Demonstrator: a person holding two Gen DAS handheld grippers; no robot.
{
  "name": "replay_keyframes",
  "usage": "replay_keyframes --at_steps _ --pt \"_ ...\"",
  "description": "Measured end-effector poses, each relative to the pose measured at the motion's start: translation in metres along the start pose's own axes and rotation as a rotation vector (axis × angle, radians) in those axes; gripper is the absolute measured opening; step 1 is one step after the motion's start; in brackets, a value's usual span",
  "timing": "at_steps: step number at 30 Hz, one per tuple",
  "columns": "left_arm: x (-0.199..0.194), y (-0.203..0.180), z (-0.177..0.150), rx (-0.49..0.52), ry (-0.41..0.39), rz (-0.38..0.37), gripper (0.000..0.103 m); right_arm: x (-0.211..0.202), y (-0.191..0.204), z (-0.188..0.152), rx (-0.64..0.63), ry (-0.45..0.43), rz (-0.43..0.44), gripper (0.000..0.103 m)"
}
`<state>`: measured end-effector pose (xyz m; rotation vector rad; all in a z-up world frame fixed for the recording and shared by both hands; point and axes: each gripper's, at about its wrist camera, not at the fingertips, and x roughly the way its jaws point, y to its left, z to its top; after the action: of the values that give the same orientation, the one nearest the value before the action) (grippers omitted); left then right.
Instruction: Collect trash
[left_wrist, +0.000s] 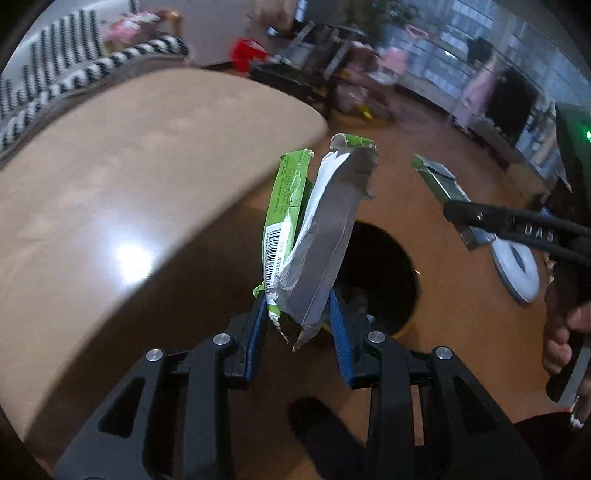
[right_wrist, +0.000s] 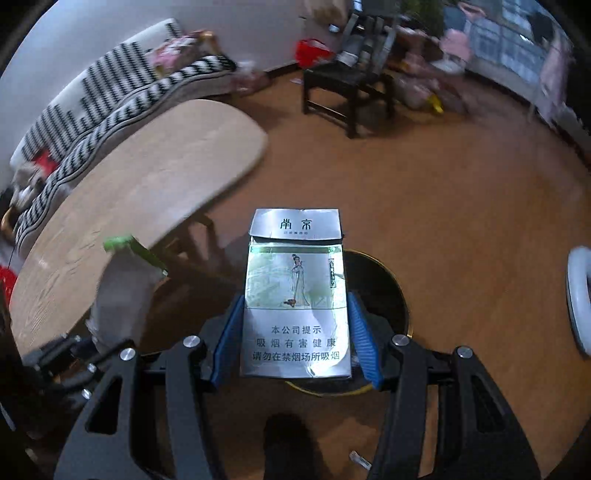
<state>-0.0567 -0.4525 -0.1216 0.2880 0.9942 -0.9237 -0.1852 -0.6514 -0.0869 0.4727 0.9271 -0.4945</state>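
Observation:
My left gripper (left_wrist: 298, 314) is shut on a torn green and silver snack wrapper (left_wrist: 314, 236), held upright above the round black trash bin (left_wrist: 384, 273) on the floor. My right gripper (right_wrist: 295, 332) is shut on a silver cigarette pack (right_wrist: 295, 295) with its lid open, held over the same bin (right_wrist: 380, 291). The right gripper with the pack also shows in the left wrist view (left_wrist: 461, 210), right of the wrapper. The wrapper and left gripper show blurred at the left of the right wrist view (right_wrist: 122, 288).
A rounded wooden table (left_wrist: 129, 177) stands left of the bin. A striped sofa (right_wrist: 92, 103) runs behind it. A dark chair (right_wrist: 347, 88) stands farther back. A white ring-shaped object (left_wrist: 517, 269) lies on the wooden floor to the right. A small scrap (right_wrist: 360, 460) lies by the bin.

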Motion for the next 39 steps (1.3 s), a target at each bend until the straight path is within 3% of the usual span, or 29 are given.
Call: replay_keyframes --at_steps 6,25,28,30,32,39 --pt "0.045 -0.031 -0.003 0.035 0.071 -0.024 0.032 0.004 -0.041 -0.005 0.071 0.023 -0.009 0.055" --pt "0.088 -0.041 0.021 0.038 0.084 -0.076 0.036 0.014 -0.039 -0.002 0.077 0.035 -0.027 0.055" --pt "0.093 -0.045 0.023 0.051 0.064 -0.094 0.047 0.018 -0.038 -0.002 0.080 0.041 -0.045 0.058" --pt "0.095 -0.046 0.024 0.052 0.052 -0.096 0.067 0.021 -0.037 -0.002 0.082 0.042 -0.060 0.076" --pt "0.096 -0.045 0.025 0.054 0.041 -0.088 0.078 0.021 -0.035 -0.001 0.083 0.037 -0.069 0.080" --pt "0.078 -0.033 0.025 0.053 0.030 -0.032 0.090 0.015 -0.014 0.004 0.047 0.011 -0.068 0.086"
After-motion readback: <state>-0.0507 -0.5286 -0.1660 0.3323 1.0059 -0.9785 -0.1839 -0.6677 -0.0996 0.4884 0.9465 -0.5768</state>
